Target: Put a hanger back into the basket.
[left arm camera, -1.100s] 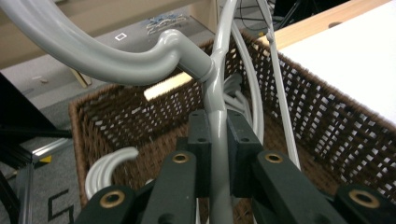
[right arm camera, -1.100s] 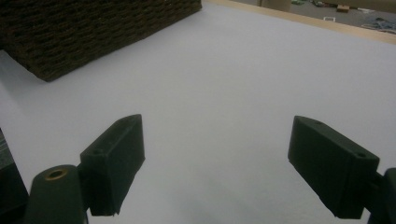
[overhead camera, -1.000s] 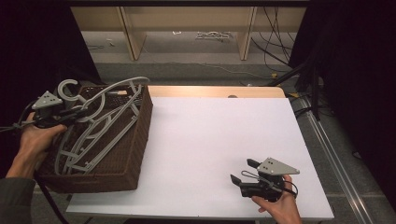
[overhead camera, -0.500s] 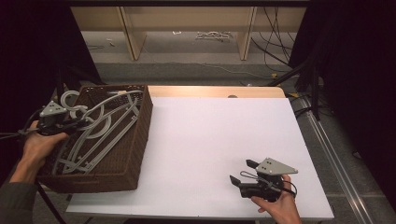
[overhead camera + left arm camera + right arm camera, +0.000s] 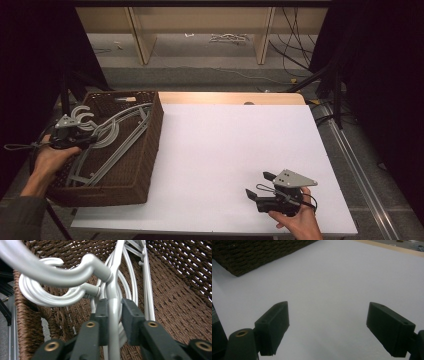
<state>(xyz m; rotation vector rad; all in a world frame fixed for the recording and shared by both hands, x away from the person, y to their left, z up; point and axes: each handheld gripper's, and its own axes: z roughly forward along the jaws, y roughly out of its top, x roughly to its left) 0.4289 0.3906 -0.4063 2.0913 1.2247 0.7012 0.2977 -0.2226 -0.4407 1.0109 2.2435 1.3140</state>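
Wicker basket [image 5: 131, 186], dark brown, sits at the left end of the white table [image 5: 225, 150]; several grey plastic hangers [image 5: 117, 137] lie stacked inside it, hooks toward the basket's far-left corner. Left gripper [image 5: 89, 140] is down among the hooks at the basket's left rim, held by the person's left hand [image 5: 50, 161]. In the left gripper view one hanger's grey stem [image 5: 113, 322] runs straight up between the two black jaws; the jaws have just been opening, a slight gap shows on the right side of the stem, the left pad sits at or very near it, so the grip reads as loosened, not clamped. Curved hooks [image 5: 52, 292] overlap just beyond the jaws, against the woven wall. Right gripper [image 5: 260, 186] rests low over bare table near the front right edge, in the right hand [image 5: 297, 220], well apart from the basket. Its jaws stand wide apart with nothing between them; a basket corner [image 5: 249, 255] shows far off.
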